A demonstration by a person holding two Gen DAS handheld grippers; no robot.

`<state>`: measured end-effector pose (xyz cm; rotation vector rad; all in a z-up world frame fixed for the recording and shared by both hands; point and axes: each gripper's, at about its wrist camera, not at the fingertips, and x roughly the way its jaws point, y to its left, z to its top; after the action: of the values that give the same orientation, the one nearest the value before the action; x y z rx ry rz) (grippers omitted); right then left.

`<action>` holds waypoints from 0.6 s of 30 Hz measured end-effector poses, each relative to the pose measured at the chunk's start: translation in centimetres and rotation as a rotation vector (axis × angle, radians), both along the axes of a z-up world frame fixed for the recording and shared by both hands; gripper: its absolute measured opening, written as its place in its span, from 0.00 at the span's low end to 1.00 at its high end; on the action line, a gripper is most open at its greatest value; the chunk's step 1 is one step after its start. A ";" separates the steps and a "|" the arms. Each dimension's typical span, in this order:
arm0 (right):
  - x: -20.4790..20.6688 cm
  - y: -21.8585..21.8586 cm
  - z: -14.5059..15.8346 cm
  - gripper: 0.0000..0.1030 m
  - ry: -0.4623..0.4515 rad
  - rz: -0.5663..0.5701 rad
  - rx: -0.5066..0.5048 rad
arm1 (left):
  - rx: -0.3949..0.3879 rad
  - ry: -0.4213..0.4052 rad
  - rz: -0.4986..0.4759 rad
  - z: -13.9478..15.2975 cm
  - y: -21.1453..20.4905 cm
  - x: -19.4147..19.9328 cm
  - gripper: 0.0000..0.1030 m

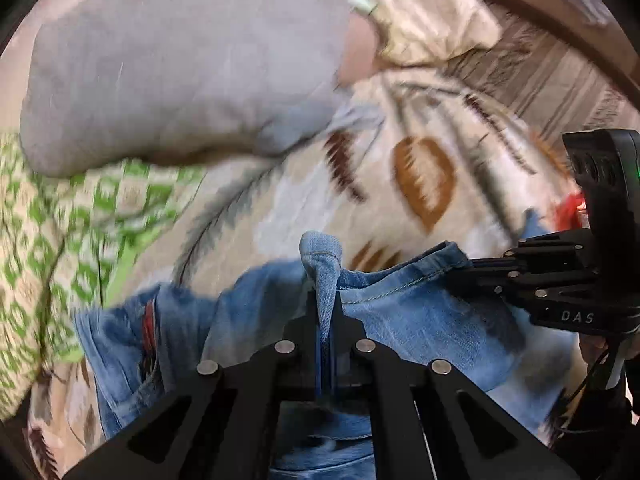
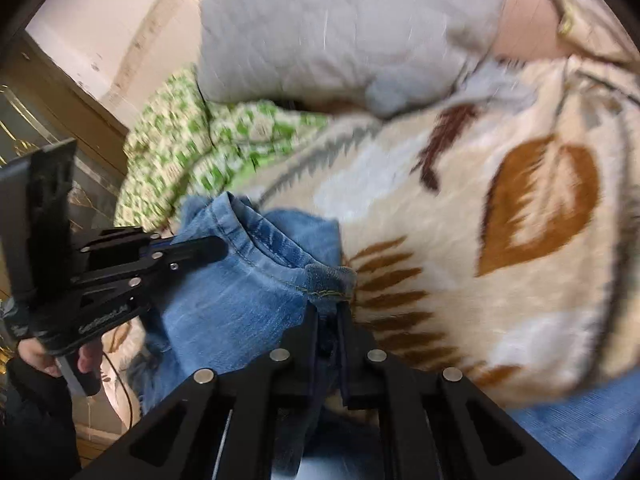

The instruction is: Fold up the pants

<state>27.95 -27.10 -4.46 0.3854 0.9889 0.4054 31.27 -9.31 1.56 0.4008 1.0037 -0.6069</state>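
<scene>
Gripping one pair of blue denim pants, we see two devices: the left hand-held gripper is clamped on a bunched fold of hem that rises straight up between its jaws, and the right hand-held gripper is clamped on the hem's other corner. The pants lie on a leaf-patterned blanket covering the bed, near one grey pillow and one green-patterned cloth.

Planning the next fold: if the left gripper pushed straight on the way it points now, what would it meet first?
The left gripper is shut on a pinched edge of the jeans. Straight ahead, past that denim, lies the leaf-patterned blanket, probably met first; the grey pillow sits further on. Depth is unclear.
</scene>
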 end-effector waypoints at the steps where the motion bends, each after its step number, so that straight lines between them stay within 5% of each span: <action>1: -0.7 -0.8 0.9 0.07 -0.023 -0.013 -0.005 | -0.007 -0.010 -0.020 0.7 -1.1 -0.4 0.03; 8: -6.3 -8.8 5.7 0.05 -0.145 -0.175 -0.067 | -0.036 -0.060 -0.165 2.5 -10.6 -1.9 0.03; 18: -6.4 -18.0 1.2 0.04 -0.019 -0.432 -0.102 | -0.003 -0.028 -0.294 -3.2 -23.9 1.5 0.03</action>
<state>21.56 -45.11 -3.25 0.4877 0.8749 -0.0324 32.73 -33.23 -1.65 0.5586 0.9239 -0.8649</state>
